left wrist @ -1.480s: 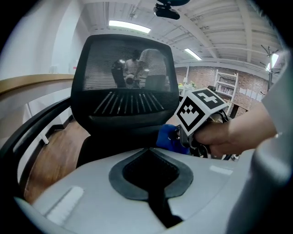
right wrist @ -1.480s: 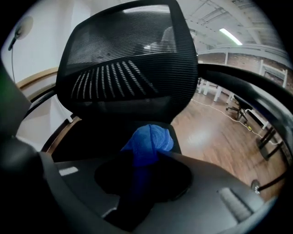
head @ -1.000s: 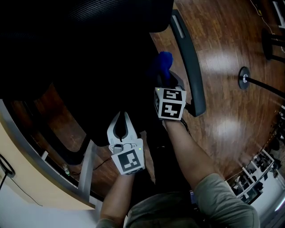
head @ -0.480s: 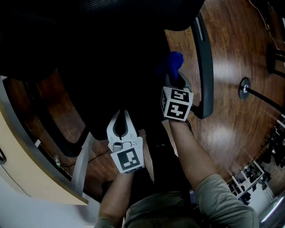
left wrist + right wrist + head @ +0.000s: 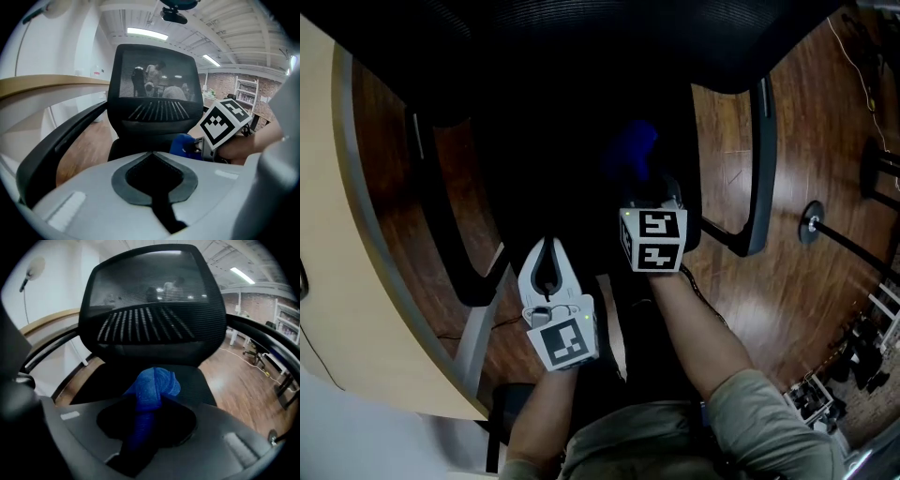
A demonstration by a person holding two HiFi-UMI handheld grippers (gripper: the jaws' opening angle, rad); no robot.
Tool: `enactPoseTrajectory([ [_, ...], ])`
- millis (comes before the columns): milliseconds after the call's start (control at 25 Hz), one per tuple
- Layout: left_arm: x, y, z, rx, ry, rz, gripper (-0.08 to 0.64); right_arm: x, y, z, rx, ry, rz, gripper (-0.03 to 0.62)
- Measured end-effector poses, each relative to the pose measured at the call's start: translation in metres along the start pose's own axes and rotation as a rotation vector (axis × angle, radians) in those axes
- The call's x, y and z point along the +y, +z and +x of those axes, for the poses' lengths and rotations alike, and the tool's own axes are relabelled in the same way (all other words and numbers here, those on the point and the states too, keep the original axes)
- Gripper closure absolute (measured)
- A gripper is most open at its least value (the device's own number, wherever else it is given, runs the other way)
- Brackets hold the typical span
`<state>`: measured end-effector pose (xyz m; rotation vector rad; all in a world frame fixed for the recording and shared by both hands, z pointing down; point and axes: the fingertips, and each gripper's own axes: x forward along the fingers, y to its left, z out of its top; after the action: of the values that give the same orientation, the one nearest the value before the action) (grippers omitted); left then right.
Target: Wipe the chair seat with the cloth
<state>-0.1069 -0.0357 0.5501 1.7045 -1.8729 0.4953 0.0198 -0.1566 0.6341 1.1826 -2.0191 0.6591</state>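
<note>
Over seat (image 5: 204,378), cloth (image 5: 152,386) now farther from armrest (image 5: 759,169)

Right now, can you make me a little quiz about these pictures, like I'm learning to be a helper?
1. True or false: the right gripper is clamped on the cloth.
2. The left gripper's jaws are: A) together, with nothing between them; B) closed on the cloth; C) wide apart.
3. What colour is the cloth?

Key: 1 true; 2 A; 3 blue.
</note>
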Motion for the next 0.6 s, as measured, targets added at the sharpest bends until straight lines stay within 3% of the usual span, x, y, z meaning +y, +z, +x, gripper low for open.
enactPoseTrajectory([
  [200, 0.025, -0.012, -0.025, 0.003, 0.007, -0.014, 0.555, 0.102, 0.011, 0.005, -0.025, 0.218, -0.153, 0.494],
  [600, 0.073, -0.029, -0.056, 0.041, 0.033, -0.07, 0.555, 0.223, 0.006, 0.009, 0.01, 0.401, -0.291, 0.494],
])
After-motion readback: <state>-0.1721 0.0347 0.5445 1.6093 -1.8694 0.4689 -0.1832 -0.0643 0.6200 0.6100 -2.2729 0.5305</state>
